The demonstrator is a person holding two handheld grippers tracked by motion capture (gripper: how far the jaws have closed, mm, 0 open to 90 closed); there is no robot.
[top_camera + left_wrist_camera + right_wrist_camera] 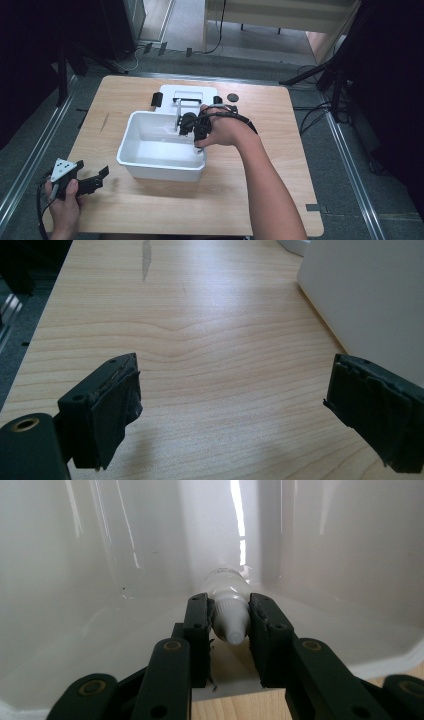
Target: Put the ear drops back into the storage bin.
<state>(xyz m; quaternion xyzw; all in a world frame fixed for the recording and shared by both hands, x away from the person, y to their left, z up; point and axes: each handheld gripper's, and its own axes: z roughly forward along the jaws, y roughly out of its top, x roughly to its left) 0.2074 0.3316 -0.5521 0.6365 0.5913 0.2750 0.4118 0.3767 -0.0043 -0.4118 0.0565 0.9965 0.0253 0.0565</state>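
Resting near the front left corner of the tabletop [150, 205], the left tongs [95, 181] sit in the person's left hand [64, 202], pointing toward the white tub [150, 162]. In the left gripper view their jaws stand wide apart with nothing but bare wood grain between them, and the tub's outer wall [370, 300] rises just beyond the far jaw.

The tub stands at the middle of the tabletop, its long side toward the person. Behind it lies a white tray-like base [192, 92] with a black handle, and a small dark disc [232, 97] lies on the wood to that base's right.

Over the tub's right rim, the person's right hand [225, 131] brings the right tongs [192, 125] down into the tub. In the right gripper view those tongs [231, 617] are clamped on a small white bottle [227, 597], gripping it near the narrow nozzle end, with the body pointing away toward the tub's inner wall [125, 540]. Whether the bottle touches the tub's floor is hard to tell from here.
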